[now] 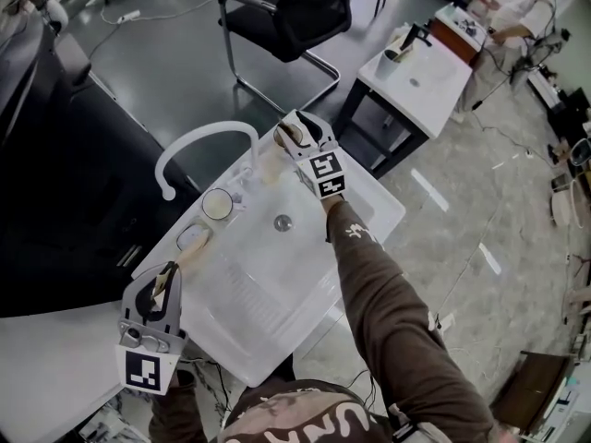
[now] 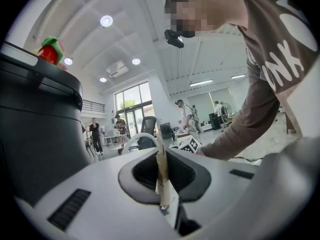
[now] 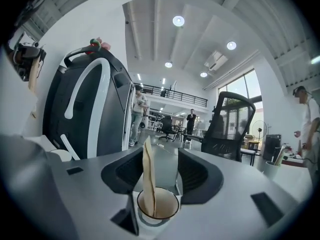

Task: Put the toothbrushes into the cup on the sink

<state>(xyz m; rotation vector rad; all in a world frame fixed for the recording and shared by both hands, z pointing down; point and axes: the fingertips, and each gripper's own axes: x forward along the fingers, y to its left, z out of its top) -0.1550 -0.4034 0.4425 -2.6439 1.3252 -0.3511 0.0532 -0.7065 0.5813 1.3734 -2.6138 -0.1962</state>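
A tan wooden toothbrush [image 3: 148, 179] stands upright in a small round cup [image 3: 169, 213], right below my right gripper [image 3: 160, 171]. That gripper's jaws are open: the brush leans near the left jaw and a clear gap shows on its right. In the head view my right gripper [image 1: 294, 135] hovers over the back edge of the white sink [image 1: 305, 275], above the pale cup [image 1: 271, 167]. My left gripper [image 1: 164, 284] is at the sink's front left corner, shut on a second tan toothbrush [image 2: 162, 176] that sticks up between the jaws.
A white arched faucet [image 1: 208, 141] rises at the sink's back left, with a round container [image 1: 218, 205] and a small dish [image 1: 192, 238] beside it. The drain [image 1: 283, 221] lies mid-basin. A black office chair [image 1: 295, 17] and another sink table [image 1: 416, 77] stand beyond.
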